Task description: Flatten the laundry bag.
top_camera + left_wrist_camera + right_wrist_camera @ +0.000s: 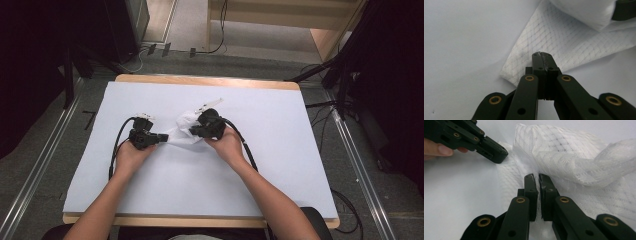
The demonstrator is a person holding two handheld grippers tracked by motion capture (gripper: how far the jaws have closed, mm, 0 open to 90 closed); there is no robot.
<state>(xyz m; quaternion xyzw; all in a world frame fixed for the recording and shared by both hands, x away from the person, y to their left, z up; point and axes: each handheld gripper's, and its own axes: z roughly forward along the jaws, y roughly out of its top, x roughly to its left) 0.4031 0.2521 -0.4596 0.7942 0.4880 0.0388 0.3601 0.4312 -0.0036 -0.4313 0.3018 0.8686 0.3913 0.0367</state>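
Item: white cloth [184,131], thin woven or non-woven sheet with a faint grey grid of stitched lines, semi-sheer where bunched, soft and crumpled rather than flat; no label, print or writing can be read on it. Location: middle of the table [90,165], lying on its matt pale sheet, between the two hand-held tools. Form: one flat corner spreads toward the left side, the rest is gathered into loose folds and a rolled ridge near the right side. Left gripper [543,56]: black hard plastic, brass-coloured rivets at the link joints, jaws pressed together at the edge of the cloth's flat corner, a hem of it seemingly caught between them. Right gripper [536,181]: same build, jaws nearly closed with a narrow slit, a fold of cloth pinched in that slit and running down between the pads. Left hand [131,155] and right hand [228,146] each grip a tool body, a black cable trailing from each. Table edge is light wood.
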